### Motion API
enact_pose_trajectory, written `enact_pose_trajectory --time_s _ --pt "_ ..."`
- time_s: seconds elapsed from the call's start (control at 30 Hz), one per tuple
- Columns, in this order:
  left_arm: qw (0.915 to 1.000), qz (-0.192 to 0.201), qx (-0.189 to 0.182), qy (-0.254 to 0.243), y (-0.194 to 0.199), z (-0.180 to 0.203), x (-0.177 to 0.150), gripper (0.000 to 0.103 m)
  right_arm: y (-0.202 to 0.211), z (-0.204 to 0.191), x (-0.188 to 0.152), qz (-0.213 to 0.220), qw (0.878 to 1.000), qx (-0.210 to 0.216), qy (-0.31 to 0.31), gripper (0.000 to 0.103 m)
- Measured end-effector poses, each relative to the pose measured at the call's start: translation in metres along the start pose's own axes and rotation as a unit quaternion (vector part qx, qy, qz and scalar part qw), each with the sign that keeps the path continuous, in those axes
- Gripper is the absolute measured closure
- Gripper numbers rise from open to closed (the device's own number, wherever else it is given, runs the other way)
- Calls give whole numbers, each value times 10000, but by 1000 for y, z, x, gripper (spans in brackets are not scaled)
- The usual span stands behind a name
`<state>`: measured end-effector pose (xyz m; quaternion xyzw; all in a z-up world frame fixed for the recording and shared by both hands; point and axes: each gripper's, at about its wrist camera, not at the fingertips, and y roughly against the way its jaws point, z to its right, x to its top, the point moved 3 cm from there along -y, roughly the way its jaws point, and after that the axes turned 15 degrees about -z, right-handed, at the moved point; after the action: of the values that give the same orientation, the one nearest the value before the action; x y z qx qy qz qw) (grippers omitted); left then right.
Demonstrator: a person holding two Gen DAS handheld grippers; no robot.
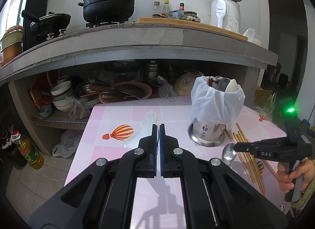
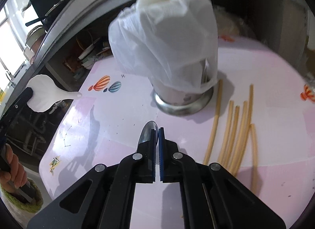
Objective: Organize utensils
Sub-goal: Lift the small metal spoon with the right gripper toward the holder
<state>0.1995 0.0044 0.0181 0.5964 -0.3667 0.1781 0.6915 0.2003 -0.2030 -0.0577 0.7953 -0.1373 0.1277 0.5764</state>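
Note:
My left gripper (image 1: 159, 127) is shut on a white spoon (image 1: 146, 128) and holds it above the pink table (image 1: 118, 114). The same white spoon (image 2: 44, 93) shows at the left of the right wrist view. My right gripper (image 2: 158, 130) is shut on a metal spoon (image 2: 146, 134) and has it lifted just off the table. The metal spoon's bowl (image 1: 229, 153) sticks out past the fingertips. A steel utensil holder (image 1: 208, 132) draped in a white plastic bag (image 2: 165, 37) stands just beyond. Several wooden chopsticks (image 2: 234, 134) lie loose to its right.
A stone counter (image 1: 137, 37) with pots and bottles runs behind the table. A shelf underneath it holds stacked bowls (image 1: 63, 97). An oil bottle (image 1: 29, 150) stands on the floor at the left. A person's hand (image 1: 289, 175) grips the right handle.

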Motion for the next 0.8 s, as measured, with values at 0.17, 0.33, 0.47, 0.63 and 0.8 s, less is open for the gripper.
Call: enact_pose_trajectory --time_s 0.17,0.33,0.47,0.63,0.8 --pt "10000 26 9 -39 6 5 -1 102 23 1 -4 285 9991 -297 125 101" --pt "10000 50 13 -73 11 9 0 102 43 -1 -6 560 9968 -539 185 101" --pt "9999 85 22 -106 16 12 0 102 59 -2 -8 752 9945 -686 255 101" --pt "9998 122 37 -136 21 15 2 102 73 -5 -12 922 9919 -788 367 101" --pt "9997 150 40 -163 25 17 3 102 83 -6 -11 1036 9908 -768 417 101"
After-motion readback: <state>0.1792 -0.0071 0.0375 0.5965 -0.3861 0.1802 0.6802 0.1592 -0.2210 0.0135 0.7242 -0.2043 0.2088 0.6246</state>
